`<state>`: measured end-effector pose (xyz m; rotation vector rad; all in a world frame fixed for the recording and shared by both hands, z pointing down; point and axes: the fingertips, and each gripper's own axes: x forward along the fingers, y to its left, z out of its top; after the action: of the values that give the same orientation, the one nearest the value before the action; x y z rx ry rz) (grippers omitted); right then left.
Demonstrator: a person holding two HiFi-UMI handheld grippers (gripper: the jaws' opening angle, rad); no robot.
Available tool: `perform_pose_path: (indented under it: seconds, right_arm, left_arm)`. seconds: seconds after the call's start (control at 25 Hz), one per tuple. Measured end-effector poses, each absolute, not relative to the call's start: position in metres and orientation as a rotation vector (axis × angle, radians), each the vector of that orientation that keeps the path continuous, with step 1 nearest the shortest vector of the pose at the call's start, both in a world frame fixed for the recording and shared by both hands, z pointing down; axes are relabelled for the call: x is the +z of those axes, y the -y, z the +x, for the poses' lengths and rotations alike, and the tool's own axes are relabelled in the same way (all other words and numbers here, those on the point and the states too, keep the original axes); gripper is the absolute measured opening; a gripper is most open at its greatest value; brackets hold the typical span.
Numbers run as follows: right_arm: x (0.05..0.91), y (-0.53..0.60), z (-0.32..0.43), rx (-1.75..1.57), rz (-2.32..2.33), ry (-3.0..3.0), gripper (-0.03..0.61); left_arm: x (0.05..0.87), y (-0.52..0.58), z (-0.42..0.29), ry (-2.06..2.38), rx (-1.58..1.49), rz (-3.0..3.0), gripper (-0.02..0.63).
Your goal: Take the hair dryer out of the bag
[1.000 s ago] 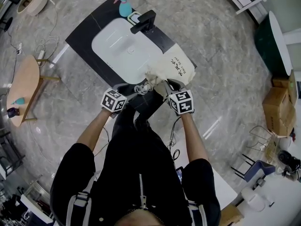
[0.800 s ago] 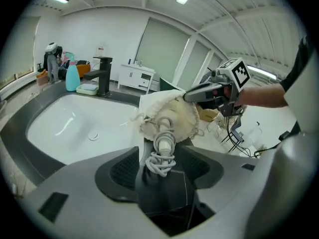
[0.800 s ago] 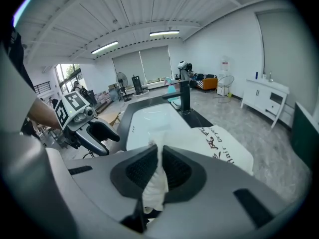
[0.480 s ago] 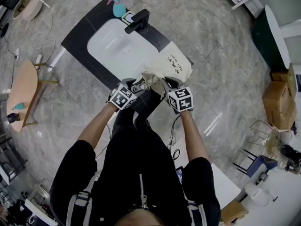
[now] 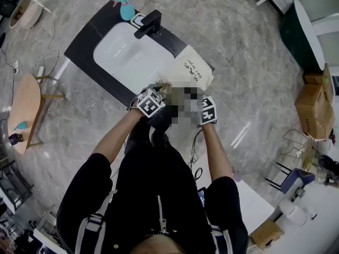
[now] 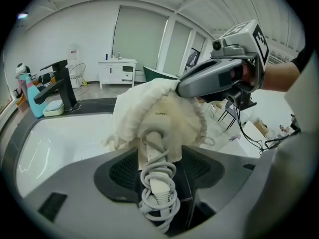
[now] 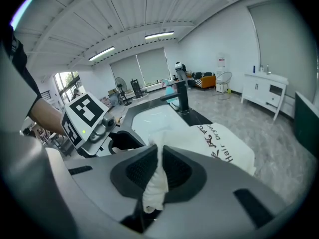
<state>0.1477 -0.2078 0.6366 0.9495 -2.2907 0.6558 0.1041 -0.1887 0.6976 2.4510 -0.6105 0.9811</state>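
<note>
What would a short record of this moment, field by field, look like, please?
left gripper: open, jaws just been opening, either side of the hair dryer handle, not clamping it
right gripper: shut on a fold of the bag
hair dryer: cord-wrapped handle sticks out of the bag's mouth, rest hidden inside
bag: cream cloth, on the dark counter beside the sink
task: hair dryer not yet out

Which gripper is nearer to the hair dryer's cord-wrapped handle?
Left. The left gripper holds its jaws, which have just been opening, around the handle without pressing; the right gripper pinches the bag beside it.
</note>
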Motion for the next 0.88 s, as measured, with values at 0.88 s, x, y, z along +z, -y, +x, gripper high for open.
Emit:
perform_pose_path:
  seconds: [0.88]
  right_arm:
    - [0.642, 0.205, 0.164, 0.766, 0.989, 2.28, 0.046]
  left_arm:
    - [0.756, 0.194, 0.132, 0.473, 1.275, 2.342, 0.278]
